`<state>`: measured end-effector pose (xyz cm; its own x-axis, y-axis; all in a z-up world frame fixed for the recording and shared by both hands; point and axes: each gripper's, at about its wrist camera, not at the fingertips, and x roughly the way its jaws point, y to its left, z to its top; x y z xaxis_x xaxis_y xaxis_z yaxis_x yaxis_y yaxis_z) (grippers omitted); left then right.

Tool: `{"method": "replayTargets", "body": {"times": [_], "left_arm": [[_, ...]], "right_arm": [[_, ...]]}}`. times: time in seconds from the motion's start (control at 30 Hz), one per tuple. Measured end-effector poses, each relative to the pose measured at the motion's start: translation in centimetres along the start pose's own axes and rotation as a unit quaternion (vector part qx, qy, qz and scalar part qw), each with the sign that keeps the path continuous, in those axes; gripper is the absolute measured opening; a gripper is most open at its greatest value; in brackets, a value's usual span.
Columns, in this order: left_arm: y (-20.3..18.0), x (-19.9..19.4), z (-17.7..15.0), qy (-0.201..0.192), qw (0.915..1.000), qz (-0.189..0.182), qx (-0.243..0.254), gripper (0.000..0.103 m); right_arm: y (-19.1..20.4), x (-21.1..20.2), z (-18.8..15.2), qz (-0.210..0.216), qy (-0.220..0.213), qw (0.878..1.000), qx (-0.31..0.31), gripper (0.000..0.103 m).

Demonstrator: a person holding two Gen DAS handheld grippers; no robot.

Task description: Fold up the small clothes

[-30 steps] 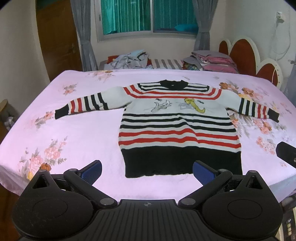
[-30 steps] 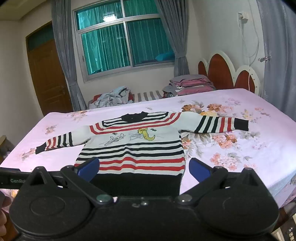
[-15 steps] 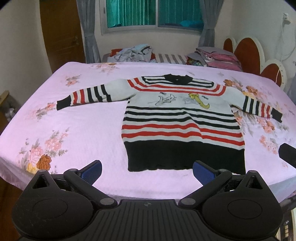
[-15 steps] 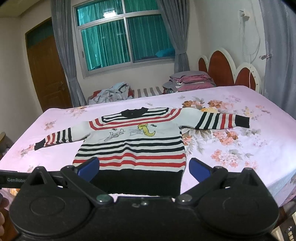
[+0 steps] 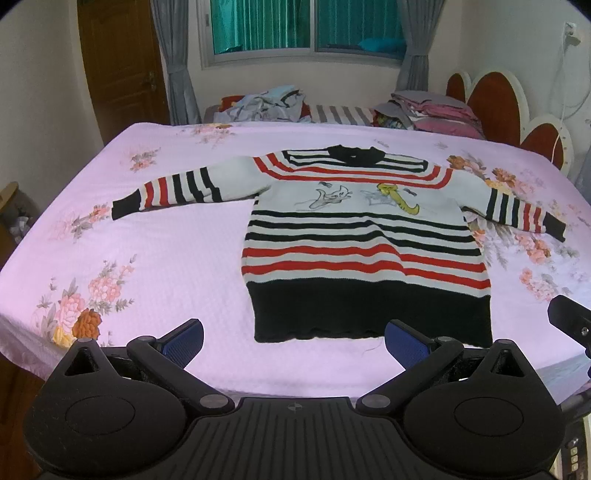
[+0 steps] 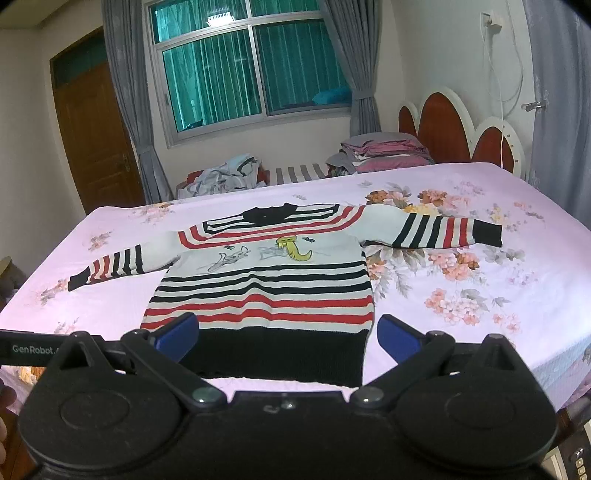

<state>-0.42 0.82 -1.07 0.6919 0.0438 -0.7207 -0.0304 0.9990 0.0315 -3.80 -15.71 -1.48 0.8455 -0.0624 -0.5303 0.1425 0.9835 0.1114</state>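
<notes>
While the striped sweater [image 5: 364,243] lies flat on the bed [image 5: 147,258] with sleeves outstretched, both grippers hover at its near edge, holding nothing. Left gripper [image 5: 293,338]: fingers spread, just short of the black hem. Right gripper [image 6: 288,334]: fingers spread, framing the hem.

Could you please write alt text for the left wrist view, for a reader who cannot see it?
A striped sweater lies flat, sleeves spread, on a pink floral bed. The open left gripper hovers empty before its black hem. Piled clothes sit beyond the bed, under a window.
</notes>
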Motion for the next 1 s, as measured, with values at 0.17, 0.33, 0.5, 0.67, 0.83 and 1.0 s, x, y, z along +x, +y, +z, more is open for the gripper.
{"method": "replayTargets", "body": {"times": [0.17,0.33,0.5,0.67,0.83,1.0], "left_arm": [[0.0,0.22,0.02,-0.002,1.0,0.0,0.001,0.103],[0.09,0.36,0.05,-0.001,1.0,-0.002,0.001,0.103],[0.08,0.43,0.09,0.0,1.0,-0.002,0.0,0.103],[0.15,0.55,0.16,0.001,1.0,-0.003,0.0,0.103],[0.39,0.67,0.11,0.002,1.0,-0.002,-0.002,0.103],[0.66,0.75,0.23,0.001,1.0,-0.001,-0.004,0.103]], "right_arm": [[-0.08,0.04,-0.05,0.0,0.0,1.0,0.0,0.103],[-0.37,0.28,-0.18,-0.002,0.001,1.0,0.002,0.103],[-0.41,0.46,-0.19,-0.004,0.001,1.0,0.002,0.103],[-0.42,0.46,-0.17,-0.005,0.001,1.0,0.002,0.103],[-0.46,0.55,-0.21,-0.005,0.002,1.0,0.003,0.103],[-0.43,0.66,-0.26,-0.006,0.002,1.0,0.003,0.103]]}}
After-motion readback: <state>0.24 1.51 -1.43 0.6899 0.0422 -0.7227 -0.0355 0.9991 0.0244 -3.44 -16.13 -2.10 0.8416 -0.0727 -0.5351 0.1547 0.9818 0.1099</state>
